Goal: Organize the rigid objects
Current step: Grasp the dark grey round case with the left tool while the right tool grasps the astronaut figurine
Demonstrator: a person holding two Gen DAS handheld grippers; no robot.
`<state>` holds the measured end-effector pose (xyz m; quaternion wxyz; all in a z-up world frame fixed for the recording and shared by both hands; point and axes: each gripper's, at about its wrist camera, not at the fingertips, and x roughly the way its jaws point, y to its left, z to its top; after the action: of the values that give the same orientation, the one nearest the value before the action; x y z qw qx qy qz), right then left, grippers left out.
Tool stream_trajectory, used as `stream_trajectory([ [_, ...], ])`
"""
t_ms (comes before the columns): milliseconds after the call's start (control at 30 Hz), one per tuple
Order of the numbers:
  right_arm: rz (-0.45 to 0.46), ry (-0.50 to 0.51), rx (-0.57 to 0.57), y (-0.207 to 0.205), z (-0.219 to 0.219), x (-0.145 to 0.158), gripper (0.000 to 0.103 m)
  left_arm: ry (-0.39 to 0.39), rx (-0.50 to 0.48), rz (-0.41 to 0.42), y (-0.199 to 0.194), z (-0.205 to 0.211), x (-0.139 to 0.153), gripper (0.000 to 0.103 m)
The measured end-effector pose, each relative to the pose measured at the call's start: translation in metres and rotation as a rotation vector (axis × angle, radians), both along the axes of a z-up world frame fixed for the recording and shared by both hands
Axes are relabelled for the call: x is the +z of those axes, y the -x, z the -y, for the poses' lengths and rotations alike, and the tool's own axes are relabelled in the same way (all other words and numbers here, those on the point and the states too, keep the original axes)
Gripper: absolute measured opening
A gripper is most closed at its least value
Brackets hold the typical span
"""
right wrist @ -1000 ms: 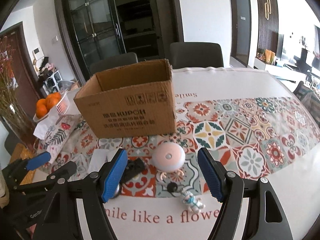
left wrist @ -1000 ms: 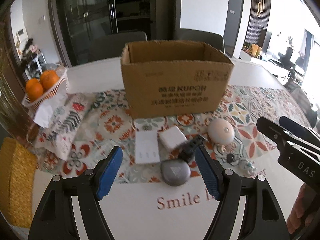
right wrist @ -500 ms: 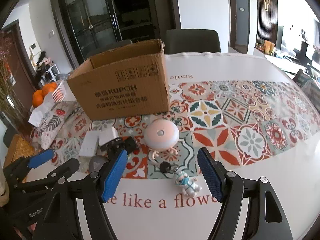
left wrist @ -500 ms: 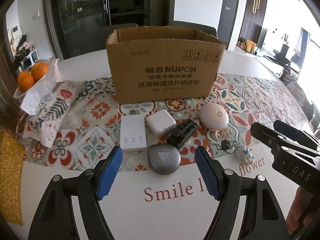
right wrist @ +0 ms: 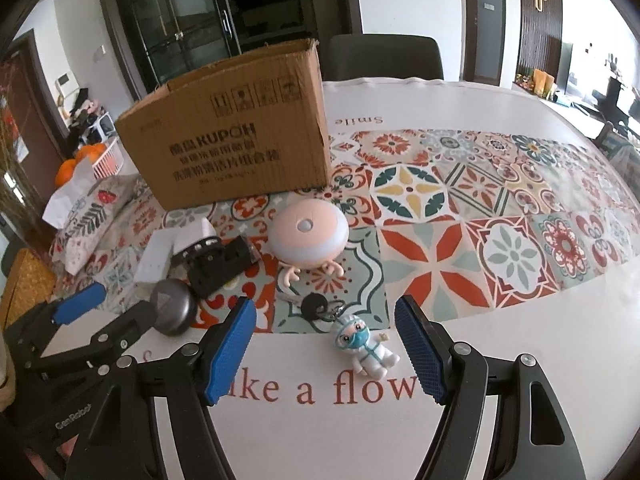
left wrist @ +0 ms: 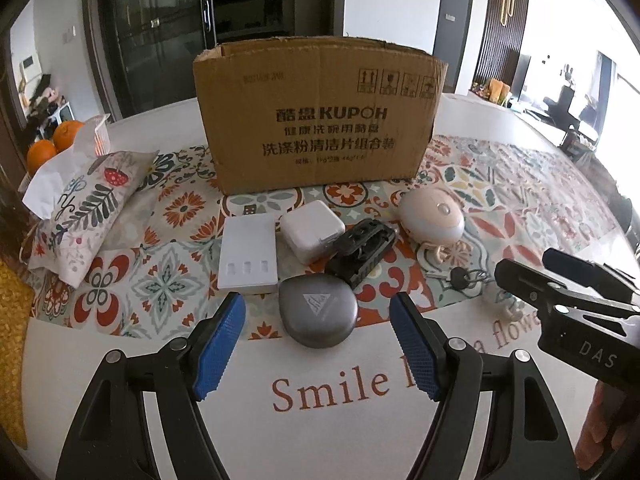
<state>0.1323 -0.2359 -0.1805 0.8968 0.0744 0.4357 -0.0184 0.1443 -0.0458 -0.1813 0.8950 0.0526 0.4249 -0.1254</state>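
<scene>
1. Grey case [left wrist: 317, 309] is framed just ahead of the left hand-held gripper [left wrist: 318, 344], which is released and empty.
2. Right hand-held gripper [right wrist: 326, 346], also released, is aimed at the astronaut keychain [right wrist: 362, 346].
3. Crowding could be a risk: the black clip [left wrist: 362, 249] touching the case may be dragged along.
4. Cardboard box [left wrist: 318, 114] is seen beyond both.
</scene>
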Motion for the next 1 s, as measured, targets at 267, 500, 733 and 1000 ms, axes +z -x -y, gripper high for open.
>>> stream_trajectory([
  [267, -0.025, 0.040, 0.005, -0.004, -0.001, -0.020, 0.070, -0.014, 0.009, -0.022, -0.008, 0.002, -0.022, 0.074],
  [500, -0.039, 0.069, 0.002, -0.010, -0.001, -0.031, 0.066, -0.023, 0.011, -0.030, -0.017, 0.003, -0.035, 0.073],
  [733, -0.039, 0.081, -0.003, -0.008, -0.001, -0.036, 0.066, -0.027, 0.000, -0.018, -0.021, 0.006, -0.037, 0.073],
  [1000, -0.055, 0.075, -0.014, -0.010, 0.001, -0.046, 0.056, -0.013, 0.002, -0.031, -0.028, 0.008, -0.047, 0.066],
])
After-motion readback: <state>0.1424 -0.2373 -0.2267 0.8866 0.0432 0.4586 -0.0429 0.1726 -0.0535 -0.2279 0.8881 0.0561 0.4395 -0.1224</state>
